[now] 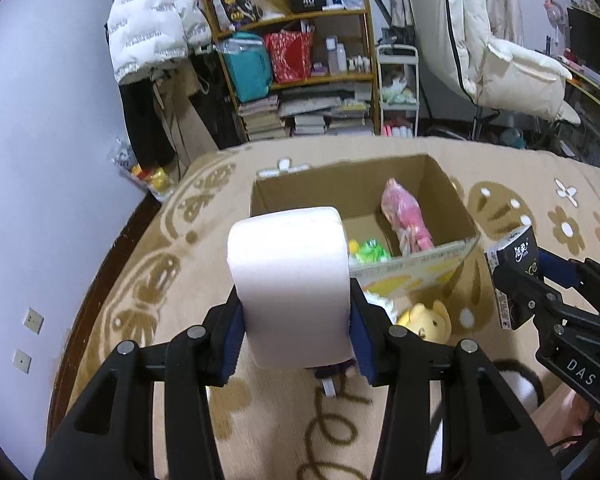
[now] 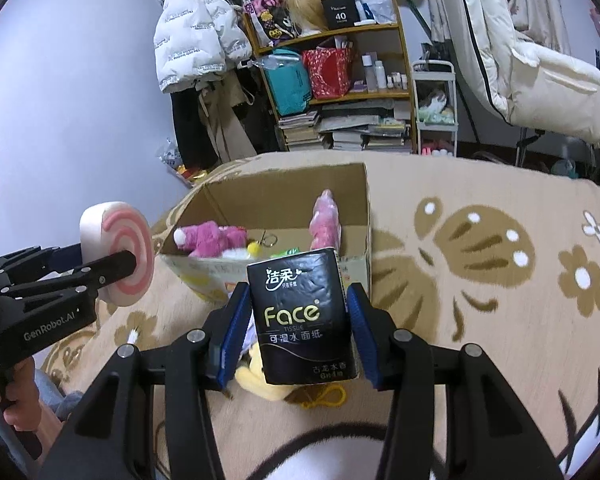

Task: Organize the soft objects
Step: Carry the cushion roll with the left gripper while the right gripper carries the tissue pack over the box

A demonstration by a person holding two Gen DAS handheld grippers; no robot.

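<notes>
- A soft white roll is held in the left claw. Its blue pads are pressed on both sides of the roll.
- From the right wrist view, the same roll shows a round face with pink rings, and the left claw is seen from the side with one black finger across that face.
- A black pack of tissues is held in the right claw. It stands upright between the blue pads, which are closed on its two sides.
- In the left wrist view, the tissue pack and the right claw are seen near the right edge of the rug.
- Both things are held up above a tan rug with brown flowers and white dots.
- An open cardboard box stands on the rug, just past both claws.
- Inside the box, a pink plush toy lies along the left wall, and a pink wrapped toy leans on the right wall. Something green is seen on the box floor.
- A yellow plush toy lies on the rug beside the near wall of the box, under the claws.
- Behind the rug, a shelf full of bags and books stands by the wall, with white coats hung next to it.
- A hand is seen on the grip of the left claw.
</notes>
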